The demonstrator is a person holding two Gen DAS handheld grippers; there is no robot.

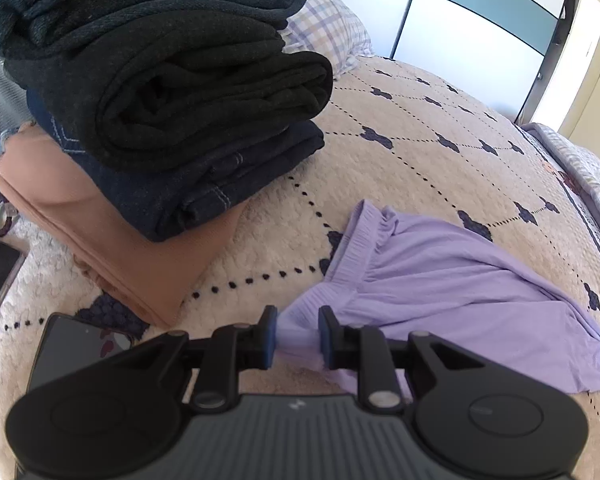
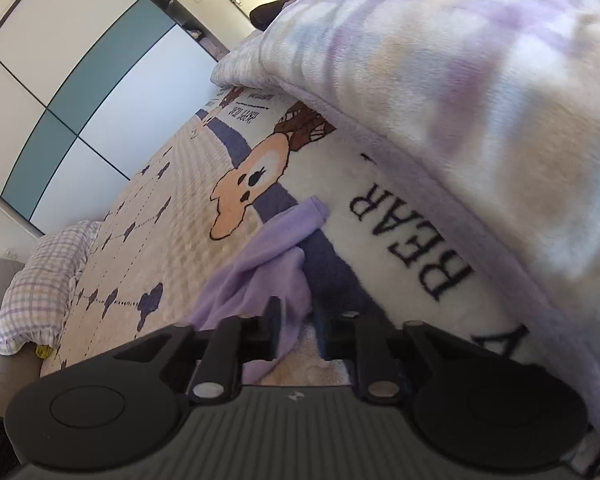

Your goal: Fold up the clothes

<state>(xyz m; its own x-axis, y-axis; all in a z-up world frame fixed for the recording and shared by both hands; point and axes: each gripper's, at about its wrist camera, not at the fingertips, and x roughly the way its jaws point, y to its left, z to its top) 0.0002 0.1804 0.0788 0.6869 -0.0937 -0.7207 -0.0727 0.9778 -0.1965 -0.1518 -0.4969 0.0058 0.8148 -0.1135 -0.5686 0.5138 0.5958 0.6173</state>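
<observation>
A lilac garment with an elastic waistband [image 1: 440, 280] lies spread on the cream quilted bed cover [image 1: 420, 120]. My left gripper [image 1: 298, 336] has a bunched corner of the waistband between its pads, with a gap still visible between the jaws. In the right wrist view the far end of the lilac garment [image 2: 260, 264] lies on the cover beside a bear print. My right gripper [image 2: 296, 328] has a fold of that cloth against its left finger [image 2: 272, 332]; its jaws stand apart.
A stack of folded clothes, black [image 1: 204, 92], dark denim [image 1: 188, 184] and peach [image 1: 100, 232], stands at the left. Two phones [image 1: 68, 348] lie near the bed's left edge. A checked pillow [image 1: 328, 28] sits behind. A thick plaid duvet [image 2: 480, 100] overhangs at the right.
</observation>
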